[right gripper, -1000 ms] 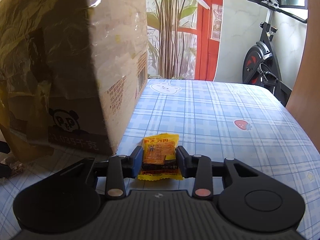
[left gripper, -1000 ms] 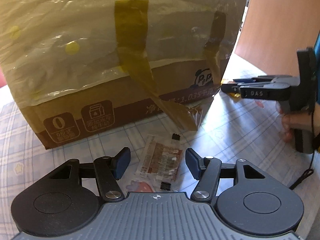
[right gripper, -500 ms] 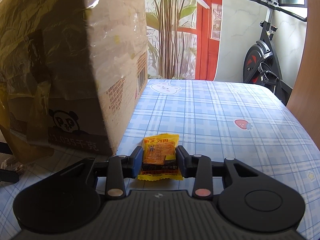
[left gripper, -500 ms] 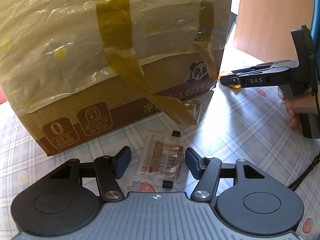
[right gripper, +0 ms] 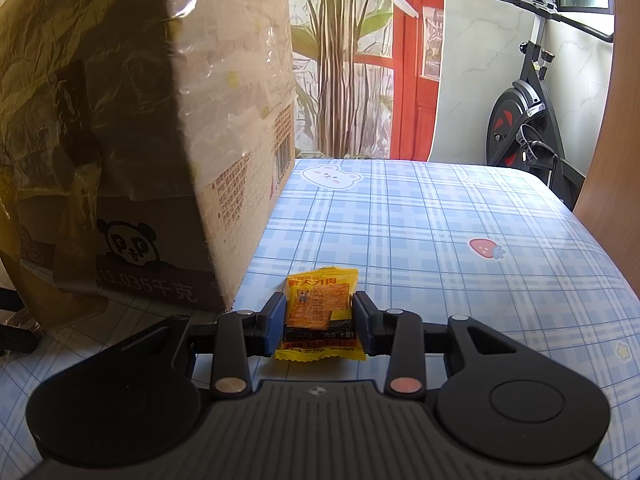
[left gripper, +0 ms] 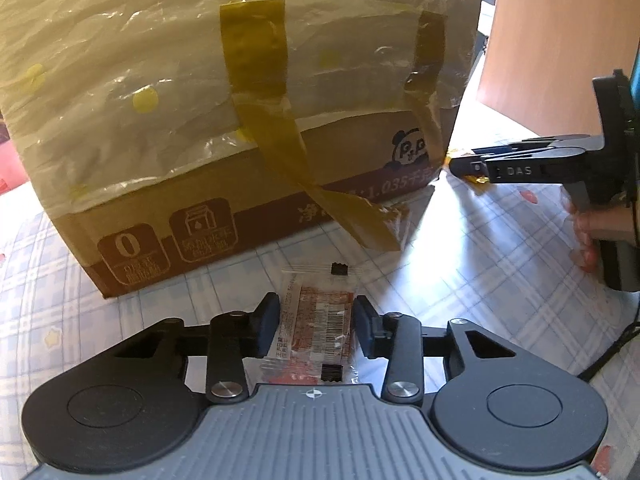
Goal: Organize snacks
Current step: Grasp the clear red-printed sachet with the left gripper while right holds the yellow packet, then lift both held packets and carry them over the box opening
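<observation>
On a blue-plaid tablecloth [right gripper: 420,216] w/ bear and strawberry prints, two hand-held grippers each close on one snack packet beside a large cardboard box [left gripper: 224,200].

Left wrist view: left gripper [left gripper: 316,326] low over the cloth, finger pads pressed against both long edges of a clear-wrapped snack packet [left gripper: 318,328] w/ red-brown label and barcode; jaws closed on it. Packet lies flat, its far end pointing toward the box, just in front of the box's printed lower band. Box is draped in crinkled translucent plastic film [left gripper: 140,60] held by strips of brown tape [left gripper: 276,128]; one strip hangs loose down to the cloth. Panda logo at the box's right corner. Right gripper [left gripper: 464,168] seen side-on at right, near that corner, w/ a yellow wrapper edge showing at its tip; a hand [left gripper: 588,236] holds its handle.

Right wrist view: right gripper [right gripper: 320,322] clamps a yellow snack packet [right gripper: 320,312] (orange panel, red Chinese text) between its blue-padded fingers; jaws closed on its sides. Packet sits at cloth level, just right of the box corner [right gripper: 208,216]. Whether it touches the cloth cannot be told. Background: potted plant [right gripper: 340,60], red door frame [right gripper: 404,60], exercise bike [right gripper: 528,112].
</observation>
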Demonstrator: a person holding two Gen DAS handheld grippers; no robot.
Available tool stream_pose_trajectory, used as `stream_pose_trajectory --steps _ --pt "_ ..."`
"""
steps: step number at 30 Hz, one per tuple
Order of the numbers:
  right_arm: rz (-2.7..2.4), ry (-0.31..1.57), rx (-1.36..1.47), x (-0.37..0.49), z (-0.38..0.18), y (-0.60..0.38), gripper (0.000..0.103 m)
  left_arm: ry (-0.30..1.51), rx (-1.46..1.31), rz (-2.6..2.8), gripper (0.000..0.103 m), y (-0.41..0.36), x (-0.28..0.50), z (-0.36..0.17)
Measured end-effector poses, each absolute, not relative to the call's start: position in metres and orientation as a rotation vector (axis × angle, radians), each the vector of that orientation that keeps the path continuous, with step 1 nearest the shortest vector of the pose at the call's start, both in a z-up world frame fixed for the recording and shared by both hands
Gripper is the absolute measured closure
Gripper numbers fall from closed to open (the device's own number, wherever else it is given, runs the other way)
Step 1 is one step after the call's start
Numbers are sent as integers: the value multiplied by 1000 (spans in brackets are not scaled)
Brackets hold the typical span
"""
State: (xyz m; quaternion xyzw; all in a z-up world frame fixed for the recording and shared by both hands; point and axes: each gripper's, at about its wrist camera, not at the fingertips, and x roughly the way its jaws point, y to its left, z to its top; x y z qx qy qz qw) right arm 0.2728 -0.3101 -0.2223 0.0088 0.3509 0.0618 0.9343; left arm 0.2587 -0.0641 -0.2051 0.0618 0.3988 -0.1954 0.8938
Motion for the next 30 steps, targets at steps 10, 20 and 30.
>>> stream_pose_trajectory --steps 10,20,30 --pt "121 714 24 273 -222 -311 68 830 63 -419 63 -54 242 -200" --pt "117 718 5 271 -222 -309 69 766 38 -397 63 -38 230 -176" --pt "73 746 42 248 -208 -309 69 691 -30 -365 63 -13 214 -151"
